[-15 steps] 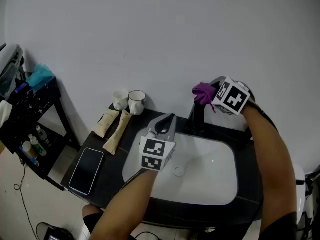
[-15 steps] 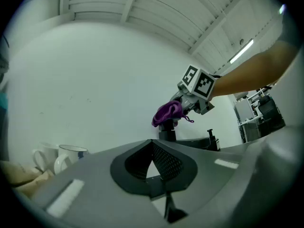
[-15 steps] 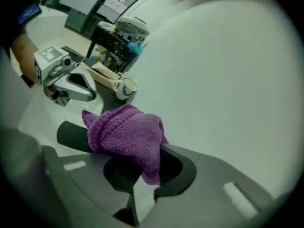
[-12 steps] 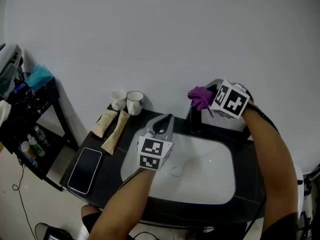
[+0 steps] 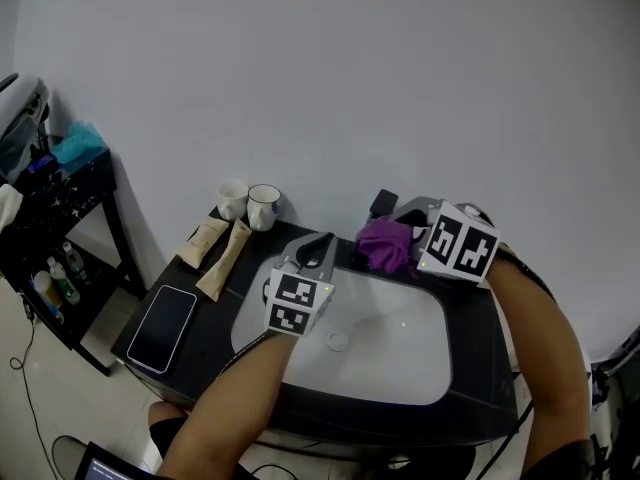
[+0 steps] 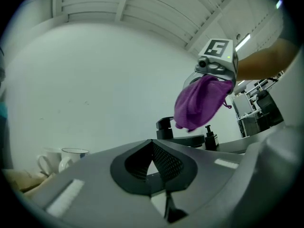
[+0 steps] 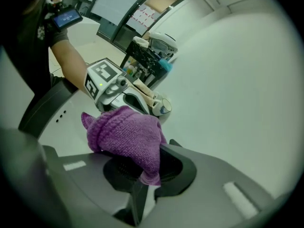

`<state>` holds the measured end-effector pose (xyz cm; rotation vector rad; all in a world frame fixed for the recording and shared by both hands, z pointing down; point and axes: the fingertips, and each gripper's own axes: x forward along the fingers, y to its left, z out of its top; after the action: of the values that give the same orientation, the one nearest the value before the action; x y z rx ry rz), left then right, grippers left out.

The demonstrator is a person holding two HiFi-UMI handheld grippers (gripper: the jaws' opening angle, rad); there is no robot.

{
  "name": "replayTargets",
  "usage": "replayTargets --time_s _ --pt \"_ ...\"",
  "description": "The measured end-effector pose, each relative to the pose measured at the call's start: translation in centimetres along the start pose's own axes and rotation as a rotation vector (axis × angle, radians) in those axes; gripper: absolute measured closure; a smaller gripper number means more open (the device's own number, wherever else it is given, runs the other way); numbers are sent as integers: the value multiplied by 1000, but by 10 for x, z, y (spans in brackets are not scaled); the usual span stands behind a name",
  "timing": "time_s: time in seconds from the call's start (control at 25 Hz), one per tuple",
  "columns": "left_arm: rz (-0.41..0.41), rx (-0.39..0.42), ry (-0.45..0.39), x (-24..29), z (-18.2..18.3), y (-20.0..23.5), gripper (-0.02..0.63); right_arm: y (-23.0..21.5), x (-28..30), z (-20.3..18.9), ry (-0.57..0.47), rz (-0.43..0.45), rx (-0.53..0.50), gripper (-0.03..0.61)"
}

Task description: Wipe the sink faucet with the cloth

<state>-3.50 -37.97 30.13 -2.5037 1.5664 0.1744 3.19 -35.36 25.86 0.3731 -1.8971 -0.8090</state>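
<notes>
**Purple cloth held over the faucet spout**

At the left of the black bench [image 5: 210,340] we see a dark phone [image 5: 165,326] lying flat. Next come 2 beige tubes [image 5: 226,258] and 2 white cups [image 5: 264,206] close to the wall. The left tongs [image 5: 322,248] hover over the back-left rim of the white sink [image 5: 400,360], pressed together with nothing between them. To their right, the purple cloth [image 5: 385,244] hangs bunched just in front of the black faucet [image 5: 384,204], above its spout. We cannot tell whether it touches the spout. The right tongs [image 7: 142,174] pinch the cloth by 1 fold, with most of it bulging out ahead of them.
</notes>
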Motion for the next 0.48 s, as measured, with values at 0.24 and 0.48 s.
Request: replayTargets --time_s 0.24,0.48 --pt "19 -12 7 -5 1 4 597 1 17 -31 7 -121 57 529" --pt "13 -10 -1 -4 1 3 597 -34 42 -59 35 -314 162 528"
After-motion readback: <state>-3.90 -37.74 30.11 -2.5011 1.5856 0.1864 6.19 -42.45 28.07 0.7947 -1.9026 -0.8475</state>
